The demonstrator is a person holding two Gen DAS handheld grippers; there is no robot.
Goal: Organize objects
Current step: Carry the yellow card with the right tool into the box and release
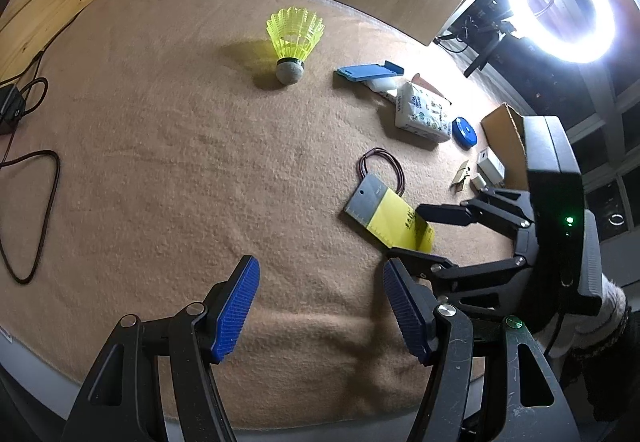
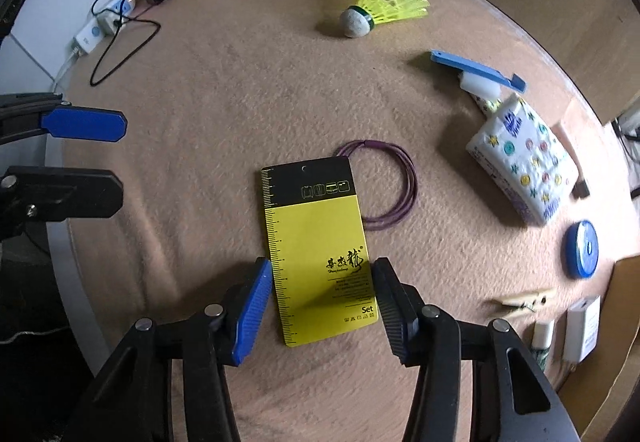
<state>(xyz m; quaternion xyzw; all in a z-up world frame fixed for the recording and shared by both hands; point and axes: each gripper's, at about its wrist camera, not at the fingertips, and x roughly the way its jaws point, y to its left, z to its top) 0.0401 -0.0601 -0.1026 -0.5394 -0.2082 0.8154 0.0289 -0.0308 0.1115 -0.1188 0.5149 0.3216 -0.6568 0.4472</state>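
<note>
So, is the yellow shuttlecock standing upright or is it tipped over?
Tipped over. The yellow shuttlecock lies on its side on the tan cloth, cork head and skirt edge both touching the cloth.

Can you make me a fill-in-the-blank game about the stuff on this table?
1. The shuttlecock has a skirt coloured ____.
2. The right gripper straddles a yellow and black ____.
3. The purple wire loop lies partly under the ____.
4. The left gripper is holding ____.

Missing words: yellow; card; card; nothing
</note>
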